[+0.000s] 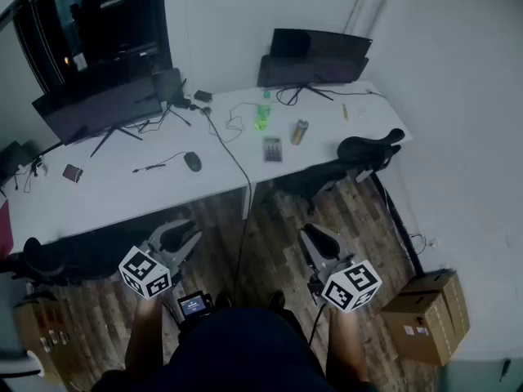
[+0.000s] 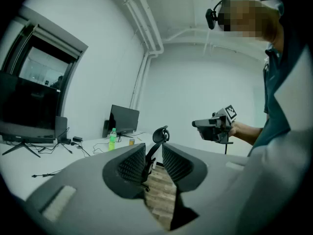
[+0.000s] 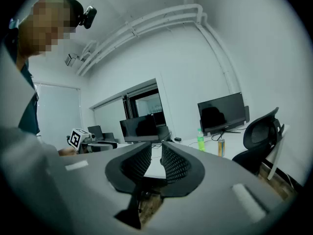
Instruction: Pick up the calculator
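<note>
While the calculator (image 1: 272,149) lies on the desk (image 1: 122,188), left gripper (image 1: 181,238) and right gripper (image 1: 314,240) held well short of the desk, jaws slightly apart, nothing between.

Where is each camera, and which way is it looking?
Head view: on the person's head, looking steeply down at the white desk, calculator, left tongs and right tongs.
Left gripper view: on the left tongs, looking along its parted jaws at the chair; the person's hand holding the right tongs shows.
Right gripper view: on the right tongs, facing the desk; the left tongs show.
Both gripper views share the green bottle.
</note>
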{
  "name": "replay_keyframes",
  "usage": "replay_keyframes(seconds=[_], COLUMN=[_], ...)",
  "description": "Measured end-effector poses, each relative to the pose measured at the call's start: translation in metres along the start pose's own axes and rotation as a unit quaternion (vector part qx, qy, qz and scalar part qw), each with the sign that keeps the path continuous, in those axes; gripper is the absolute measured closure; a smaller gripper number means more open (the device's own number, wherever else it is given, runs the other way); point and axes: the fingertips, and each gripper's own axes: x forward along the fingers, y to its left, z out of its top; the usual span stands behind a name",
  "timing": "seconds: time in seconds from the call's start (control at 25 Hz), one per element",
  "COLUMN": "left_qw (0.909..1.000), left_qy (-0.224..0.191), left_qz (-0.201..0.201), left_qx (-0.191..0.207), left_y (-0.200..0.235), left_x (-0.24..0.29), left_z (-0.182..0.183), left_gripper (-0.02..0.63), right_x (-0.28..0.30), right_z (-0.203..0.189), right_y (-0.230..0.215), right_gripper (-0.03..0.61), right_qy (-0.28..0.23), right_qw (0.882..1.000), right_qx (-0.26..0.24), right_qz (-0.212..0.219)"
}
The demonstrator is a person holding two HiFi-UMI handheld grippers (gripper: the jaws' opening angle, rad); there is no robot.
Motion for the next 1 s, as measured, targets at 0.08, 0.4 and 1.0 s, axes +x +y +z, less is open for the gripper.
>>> replay_keyframes(seconds=[0.08, 0.4, 1.0], left_qw=[0.9999, 0.999, 0.9972], left_qy=[0.001, 0.005, 0.013], left_qz=[-0.012, -0.044, -0.073], left_qx=[0.002, 0.002, -0.008], left_y=[0.002, 0.004, -0.003], left_x=[-0.003, -0.01, 0.01], left_z=[-0.001, -0.007, -0.017], left_gripper=[0.508, 0.508, 0.508], right_x=[0.002, -0.001, -0.01], right_z=[-0.006, -0.017, -0.018], right_y=[0.008, 0.027, 0.014], right_gripper=[0.531, 0.531, 0.526], right_qy=[0.003, 0.005, -0.011], right_qw=[1.0, 0.999, 0.997], right_qx=[0.002, 0.008, 0.04], right_qz=[-0.006, -0.031, -0.058])
